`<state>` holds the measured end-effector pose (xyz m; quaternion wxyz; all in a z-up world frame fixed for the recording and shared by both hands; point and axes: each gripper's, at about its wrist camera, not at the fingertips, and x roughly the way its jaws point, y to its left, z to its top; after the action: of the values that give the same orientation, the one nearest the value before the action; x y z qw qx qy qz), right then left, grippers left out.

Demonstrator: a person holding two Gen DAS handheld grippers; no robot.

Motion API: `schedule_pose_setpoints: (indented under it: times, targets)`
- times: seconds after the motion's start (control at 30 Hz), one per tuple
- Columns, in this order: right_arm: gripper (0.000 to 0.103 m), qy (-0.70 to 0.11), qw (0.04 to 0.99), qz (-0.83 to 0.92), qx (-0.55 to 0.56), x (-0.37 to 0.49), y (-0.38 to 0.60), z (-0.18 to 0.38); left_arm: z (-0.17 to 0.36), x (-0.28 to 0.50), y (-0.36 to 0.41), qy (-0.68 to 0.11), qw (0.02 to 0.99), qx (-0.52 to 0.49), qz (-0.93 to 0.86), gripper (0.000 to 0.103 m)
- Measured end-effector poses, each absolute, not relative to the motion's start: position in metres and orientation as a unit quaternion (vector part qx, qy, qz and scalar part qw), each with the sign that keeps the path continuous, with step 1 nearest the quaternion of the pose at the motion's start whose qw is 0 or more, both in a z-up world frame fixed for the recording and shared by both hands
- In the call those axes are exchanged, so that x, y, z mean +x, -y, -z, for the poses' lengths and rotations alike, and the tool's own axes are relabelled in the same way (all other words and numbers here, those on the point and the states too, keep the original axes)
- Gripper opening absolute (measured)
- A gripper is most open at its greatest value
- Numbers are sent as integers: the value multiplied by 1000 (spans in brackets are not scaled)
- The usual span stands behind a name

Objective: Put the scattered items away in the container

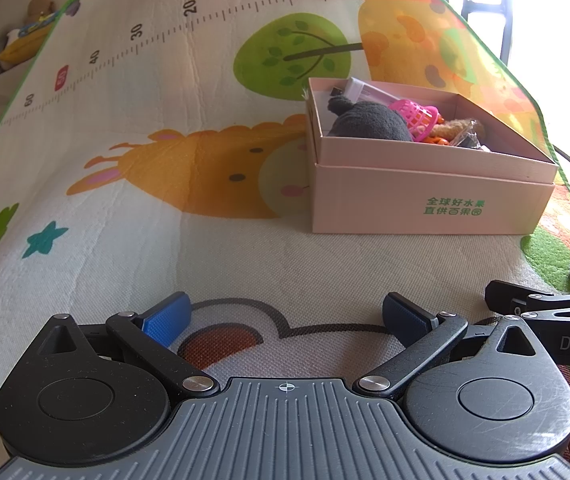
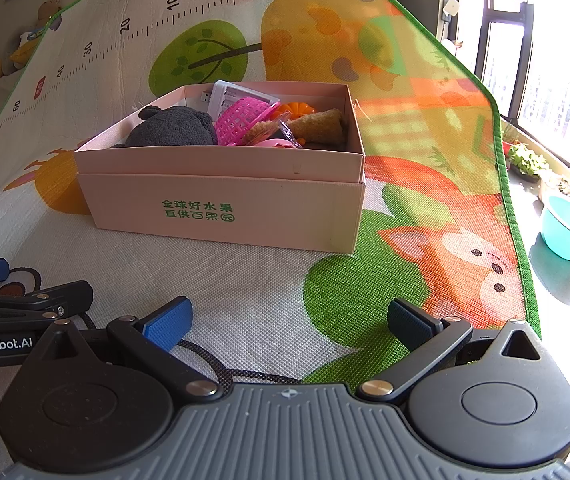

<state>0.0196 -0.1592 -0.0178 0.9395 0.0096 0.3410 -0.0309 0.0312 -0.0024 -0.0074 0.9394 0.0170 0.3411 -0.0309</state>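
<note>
Box: pink cardboard box [image 2: 221,208] on the play mat [image 2: 245,308], holding grey plush [image 2: 171,128] and pink basket [image 2: 241,120].
Left gripper [image 1: 285,316]: wide, empty, box ahead-right.
Right gripper [image 2: 289,320]: wide, empty, box ahead-left.

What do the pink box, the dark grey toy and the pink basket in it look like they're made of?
Pink box: matte cardboard by the look, with thin folded walls and printed green lettering. Dark grey toy: plush fabric with a fuzzy nap. Pink basket: probably moulded plastic, a glossy open lattice.
</note>
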Motion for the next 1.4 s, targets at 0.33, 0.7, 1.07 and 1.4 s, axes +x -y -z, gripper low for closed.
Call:
schedule_pose_setpoints:
  times: [0.33,0.7,1.07,1.4]
  targets:
    - [103,-341,939,31,10,20,159,18,7,31,3,-342,939,15,33,103]
    - [103,-341,940,31,10,20,160,17,8,31,2,-341,939,15,33,103]
    - [103,-341,940,31,10,20,160,17,4,35,-4,-368,927,27,70,103]
    - [103,-341,940,31,10,20,159,17,4,32,-3,-369,927,24,63,103]
